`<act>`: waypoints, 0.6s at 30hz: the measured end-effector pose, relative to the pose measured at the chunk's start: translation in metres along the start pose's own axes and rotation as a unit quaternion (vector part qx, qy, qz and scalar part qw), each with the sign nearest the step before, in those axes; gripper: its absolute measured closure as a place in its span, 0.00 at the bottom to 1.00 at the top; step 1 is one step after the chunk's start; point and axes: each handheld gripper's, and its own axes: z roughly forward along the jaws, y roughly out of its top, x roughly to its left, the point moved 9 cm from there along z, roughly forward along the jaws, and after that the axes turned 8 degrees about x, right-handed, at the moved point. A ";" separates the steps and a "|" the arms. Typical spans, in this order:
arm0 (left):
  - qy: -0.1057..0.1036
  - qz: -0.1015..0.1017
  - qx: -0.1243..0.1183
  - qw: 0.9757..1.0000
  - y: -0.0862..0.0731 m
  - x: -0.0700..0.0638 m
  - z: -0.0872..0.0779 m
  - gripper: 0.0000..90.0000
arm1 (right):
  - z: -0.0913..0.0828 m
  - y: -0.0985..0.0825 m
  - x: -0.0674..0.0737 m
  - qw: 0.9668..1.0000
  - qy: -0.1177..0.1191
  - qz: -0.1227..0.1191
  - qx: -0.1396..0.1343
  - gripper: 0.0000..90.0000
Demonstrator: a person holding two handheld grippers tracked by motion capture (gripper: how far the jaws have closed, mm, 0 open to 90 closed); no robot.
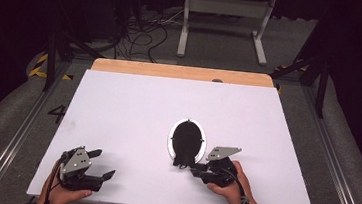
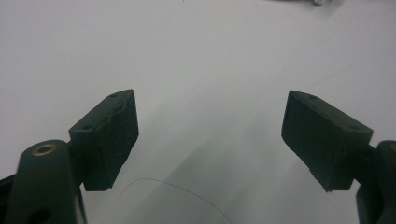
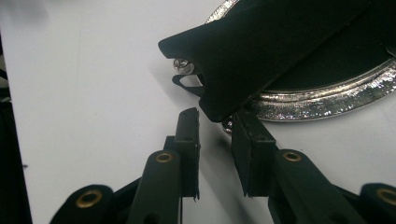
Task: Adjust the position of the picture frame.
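Here, an oval frame [image 1: 187,139] with a silver rim lies back-up near the middle of the white table [image 1: 133,107], its black stand [image 3: 261,51] tilted up off the back. The right gripper [image 1: 198,171] sits just below the frame's near end. In the right gripper view its jaws stand a narrow gap apart, the stand's lower edge just above the gap; whether the pads [image 3: 189,140] press on it I cannot tell. The left gripper [image 1: 96,163] rests well left of the frame, jaws spread wide over bare table, holding nothing.
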 end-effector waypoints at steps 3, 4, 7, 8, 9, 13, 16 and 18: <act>0.001 0.004 0.004 1.000 0.000 -0.001 0.001 0.21 | -0.001 0.002 -0.001 1.000 0.015 0.021 -0.010 0.77; 0.001 0.004 0.004 1.000 0.000 -0.001 0.001 0.21 | -0.001 0.002 -0.001 1.000 0.015 0.021 -0.010 0.77; 0.000 0.007 0.007 1.000 0.001 -0.001 0.003 0.21 | -0.002 0.004 -0.003 0.998 0.031 0.042 -0.020 0.75; -0.003 0.005 0.005 1.000 0.001 -0.002 0.004 0.21 | -0.002 0.005 -0.005 0.998 0.038 0.052 -0.025 0.74; -0.003 0.005 0.007 1.000 0.001 -0.002 0.004 0.20 | -0.002 0.006 -0.006 0.997 0.043 0.058 -0.028 0.73; -0.004 0.007 0.009 1.000 0.001 -0.003 0.005 0.20 | -0.001 0.009 -0.008 0.991 0.075 0.098 -0.042 0.71; -0.004 0.008 0.011 1.000 0.001 -0.004 0.007 0.20 | 0.000 0.011 -0.012 0.983 0.108 0.138 -0.053 0.67; -0.006 0.010 0.013 1.000 0.002 -0.005 0.008 0.20 | 0.001 0.014 -0.015 0.975 0.131 0.170 -0.063 0.67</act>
